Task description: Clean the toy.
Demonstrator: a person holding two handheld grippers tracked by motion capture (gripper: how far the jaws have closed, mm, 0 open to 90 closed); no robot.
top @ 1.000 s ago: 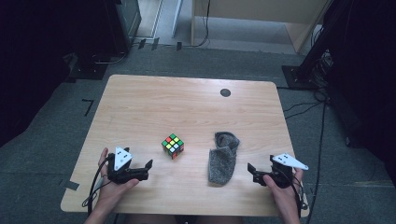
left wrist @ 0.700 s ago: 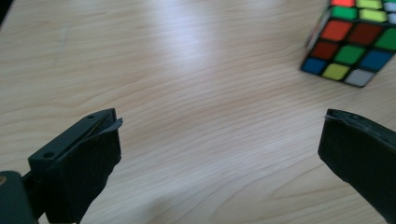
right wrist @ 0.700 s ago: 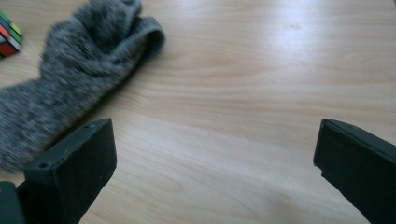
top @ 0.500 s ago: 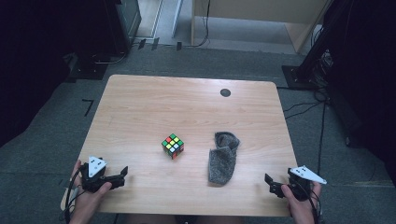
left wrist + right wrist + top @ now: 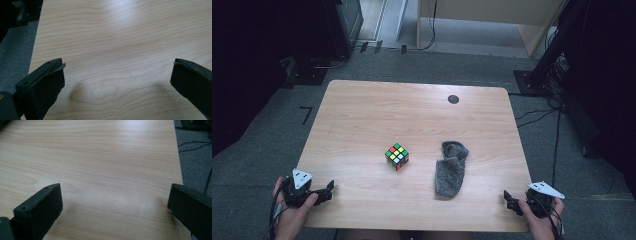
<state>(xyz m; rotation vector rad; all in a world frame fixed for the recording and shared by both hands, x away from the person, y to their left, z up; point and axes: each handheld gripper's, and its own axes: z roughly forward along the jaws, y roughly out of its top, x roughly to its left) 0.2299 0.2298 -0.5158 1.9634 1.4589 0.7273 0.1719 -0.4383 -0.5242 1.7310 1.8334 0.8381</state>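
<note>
Both grippers have drawn back toward the near edge of the table (image 5: 362, 110) since the earlier frames: the left gripper (image 5: 328, 189) now sits at the near left corner and the right gripper (image 5: 508, 200) at the near right corner, each farther out and nearer to us than before. We note that the cube (image 5: 397, 156) and the sock (image 5: 451, 169) lie where they did.

Jaw state: in both gripper views the two black jaws stand wide apart with bare wood between them. Neither holds anything.

Position of the work: the cube rests near the middle of the table, a little toward the near edge. The grey sock lies just to its right, apart from it, with its folded cuff pointing toward the far edge.

Hazards we judge from here:
- Each gripper hangs at a corner, so a low approach may catch a jaw or a trailing cable on the table edge.
- A sideways reach for the cube may knock it along the wood.
- A shallow pinch on the sock may take one layer and let it slip free.
</note>
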